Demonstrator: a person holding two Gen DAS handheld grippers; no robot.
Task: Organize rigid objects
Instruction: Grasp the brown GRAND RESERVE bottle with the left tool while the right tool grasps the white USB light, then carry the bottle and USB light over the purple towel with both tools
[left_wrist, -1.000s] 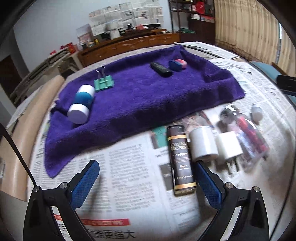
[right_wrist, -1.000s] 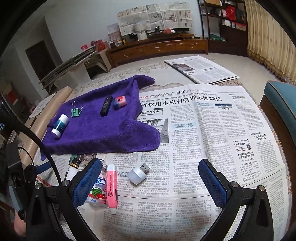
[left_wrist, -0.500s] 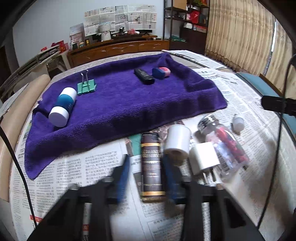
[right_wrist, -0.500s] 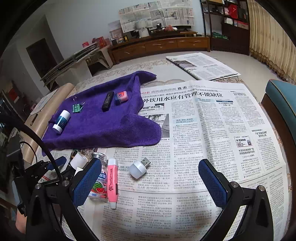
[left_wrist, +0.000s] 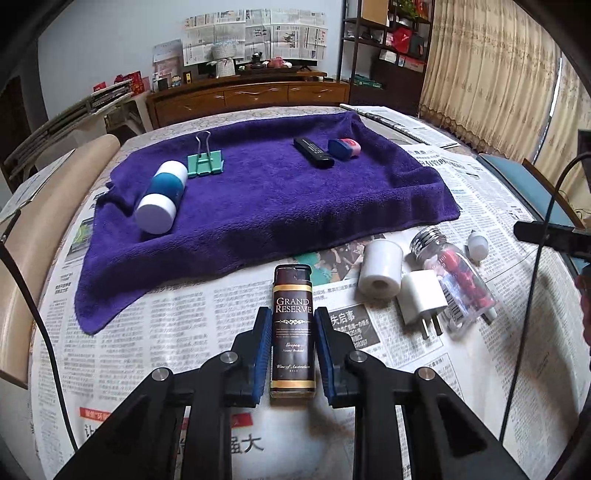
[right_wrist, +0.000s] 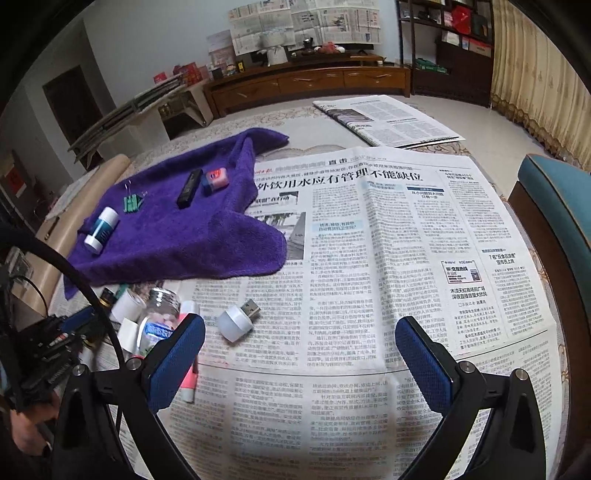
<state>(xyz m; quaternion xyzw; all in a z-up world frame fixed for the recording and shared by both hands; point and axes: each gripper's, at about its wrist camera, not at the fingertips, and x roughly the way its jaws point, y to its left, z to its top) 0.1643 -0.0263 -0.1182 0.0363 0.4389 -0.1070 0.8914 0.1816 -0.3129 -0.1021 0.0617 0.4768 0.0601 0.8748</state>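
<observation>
My left gripper (left_wrist: 291, 325) is shut on a dark brown "Grand Reserve" box (left_wrist: 293, 299) that lies on the newspaper just in front of the purple towel (left_wrist: 280, 199). On the towel lie a white and teal tube (left_wrist: 161, 197), a green binder clip (left_wrist: 205, 162), a black bar (left_wrist: 313, 152) and a blue and pink eraser (left_wrist: 344, 147). My right gripper (right_wrist: 299, 343) is open and empty above the newspaper, near a white USB light (right_wrist: 236, 321).
Right of the box lie a white roll (left_wrist: 380, 267), a white plug adapter (left_wrist: 423, 299) and a clear bottle (left_wrist: 456, 280) with red contents. A pink tube (right_wrist: 188, 376) lies by my right gripper's left finger. Newspaper (right_wrist: 406, 240) covers the table. A teal chair (right_wrist: 561, 206) stands right.
My left gripper moved right over the brown box and closed from wide open onto its sides. My right gripper lowered and moved slightly forward, staying open.
</observation>
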